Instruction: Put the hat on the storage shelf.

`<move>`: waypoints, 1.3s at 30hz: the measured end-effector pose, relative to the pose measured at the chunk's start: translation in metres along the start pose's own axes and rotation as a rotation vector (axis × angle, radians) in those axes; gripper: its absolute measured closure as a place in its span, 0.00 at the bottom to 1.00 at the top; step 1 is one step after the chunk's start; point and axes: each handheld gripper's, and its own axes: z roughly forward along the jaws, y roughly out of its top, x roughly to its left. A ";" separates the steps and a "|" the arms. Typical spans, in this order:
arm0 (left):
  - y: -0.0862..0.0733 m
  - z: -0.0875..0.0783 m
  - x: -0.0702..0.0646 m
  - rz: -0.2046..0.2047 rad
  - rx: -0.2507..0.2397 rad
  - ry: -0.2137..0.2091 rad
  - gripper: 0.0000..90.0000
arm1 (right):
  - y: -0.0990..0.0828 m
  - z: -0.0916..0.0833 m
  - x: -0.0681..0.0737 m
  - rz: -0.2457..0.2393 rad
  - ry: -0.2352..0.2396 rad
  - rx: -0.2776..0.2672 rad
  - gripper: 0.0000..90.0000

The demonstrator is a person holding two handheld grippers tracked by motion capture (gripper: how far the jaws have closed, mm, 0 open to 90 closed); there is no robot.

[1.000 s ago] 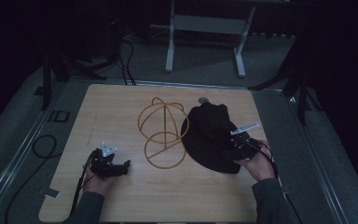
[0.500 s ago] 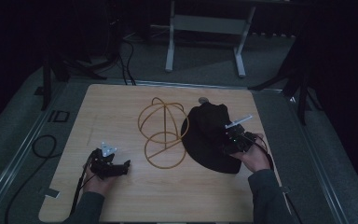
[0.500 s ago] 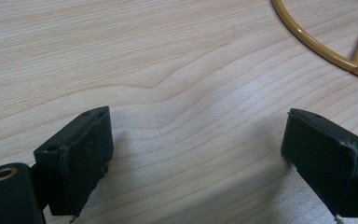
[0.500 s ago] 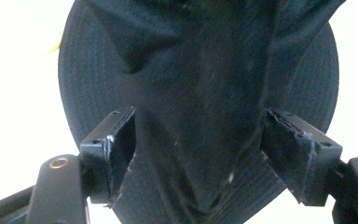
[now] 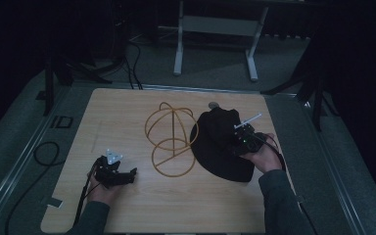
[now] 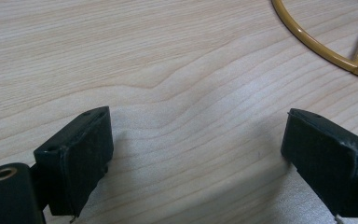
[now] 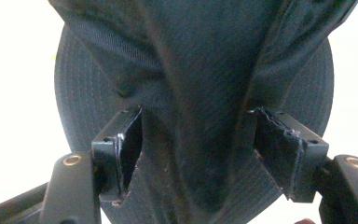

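The left gripper lay low on the table at the near left, in the same spot as a second before, its jaws spread wide with nothing but bare wood between them. Just to its right stood the gold wire frame, a dome of hoops whose base ring curved past the top corner of the left gripper view, apart from the jaws.

Right of the frame, and touching it or nearly so, the black cap lay in a slumped heap. The right gripper had shifted a little leftward over the cap since a second ago, and its jaws had just been closing. In the right gripper view a fold of the crown sat between the pads, which met the cloth at both sides; whether they truly pinched it yet I could not tell.

That suggested a grip being taken on the crown, probably to lift the cap onto the frame.
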 end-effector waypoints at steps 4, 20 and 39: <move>0.000 0.000 0.000 0.003 0.000 0.000 0.10 | 0.008 0.000 -0.001 0.007 0.005 0.023 0.39; 0.000 0.000 0.000 0.002 0.000 0.000 0.10 | 0.031 0.010 -0.004 0.006 0.022 0.130 0.53; 0.000 0.000 0.000 0.003 0.000 -0.001 0.10 | 0.032 0.010 -0.006 0.000 0.055 0.145 0.96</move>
